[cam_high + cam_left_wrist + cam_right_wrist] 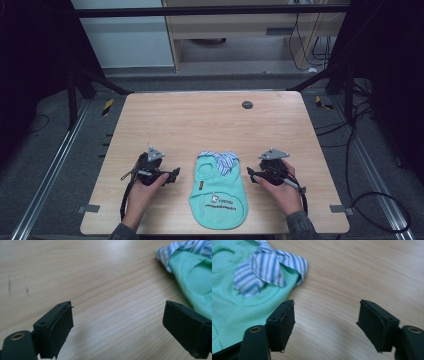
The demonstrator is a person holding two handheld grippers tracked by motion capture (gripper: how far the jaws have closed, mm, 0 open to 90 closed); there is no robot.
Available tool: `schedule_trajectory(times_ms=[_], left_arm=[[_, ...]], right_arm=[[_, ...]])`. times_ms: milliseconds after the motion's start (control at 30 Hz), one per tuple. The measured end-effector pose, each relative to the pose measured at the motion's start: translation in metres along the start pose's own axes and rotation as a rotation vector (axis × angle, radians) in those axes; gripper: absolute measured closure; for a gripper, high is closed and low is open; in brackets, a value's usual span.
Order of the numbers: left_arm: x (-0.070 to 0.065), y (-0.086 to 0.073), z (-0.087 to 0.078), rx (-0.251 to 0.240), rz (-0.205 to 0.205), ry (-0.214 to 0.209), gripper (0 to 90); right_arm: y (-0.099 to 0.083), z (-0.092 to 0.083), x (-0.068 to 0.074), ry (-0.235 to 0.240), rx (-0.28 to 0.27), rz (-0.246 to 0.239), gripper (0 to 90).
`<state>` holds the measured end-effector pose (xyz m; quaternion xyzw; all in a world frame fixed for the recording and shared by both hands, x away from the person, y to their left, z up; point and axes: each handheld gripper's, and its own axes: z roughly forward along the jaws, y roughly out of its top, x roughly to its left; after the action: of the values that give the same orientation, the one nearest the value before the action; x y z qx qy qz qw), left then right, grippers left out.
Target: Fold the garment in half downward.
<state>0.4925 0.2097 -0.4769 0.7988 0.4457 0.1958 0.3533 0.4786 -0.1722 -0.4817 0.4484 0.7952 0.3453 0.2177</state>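
A small green shirt (218, 192) lies flat at the table's (200, 120) near edge, striped collar (223, 161) at its far end. The left gripper (170, 176) and right gripper (252, 176) flank it — jaws apart, empty. Judged step: a first grasp — each should take one collar-side corner low, pinching cloth only.

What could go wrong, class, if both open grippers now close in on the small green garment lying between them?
1. The striped collar lies loosely bunched on the green garment; the right gripper might pinch only that.
2. The garment lies flat on the table, so the left gripper may slide over its edge or drag it askew.
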Motion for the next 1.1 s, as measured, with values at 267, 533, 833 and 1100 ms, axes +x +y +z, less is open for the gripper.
schedule_trajectory(times_ms=[267, 533, 833, 1100], left_arm=[[-0.008, 0.047, 0.023, 0.019, 0.047, -0.09, 17.5], [-0.019, 0.075, 0.045, 0.085, 0.114, -0.11, 28.6], [-0.025, 0.08, 0.037, 0.064, 0.101, -0.07, 38.1], [-0.027, 0.08, 0.056, 0.069, 0.101, -0.087, 39.9]], right_arm=[[0.032, 0.016, -0.004, 0.09, 0.039, -0.049, 54.4], [0.059, 0.029, -0.005, 0.144, 0.041, -0.087, 73.2], [0.059, 0.024, -0.005, 0.168, 0.034, -0.063, 80.0], [0.062, 0.041, -0.002, 0.175, 0.065, -0.068, 76.0]])
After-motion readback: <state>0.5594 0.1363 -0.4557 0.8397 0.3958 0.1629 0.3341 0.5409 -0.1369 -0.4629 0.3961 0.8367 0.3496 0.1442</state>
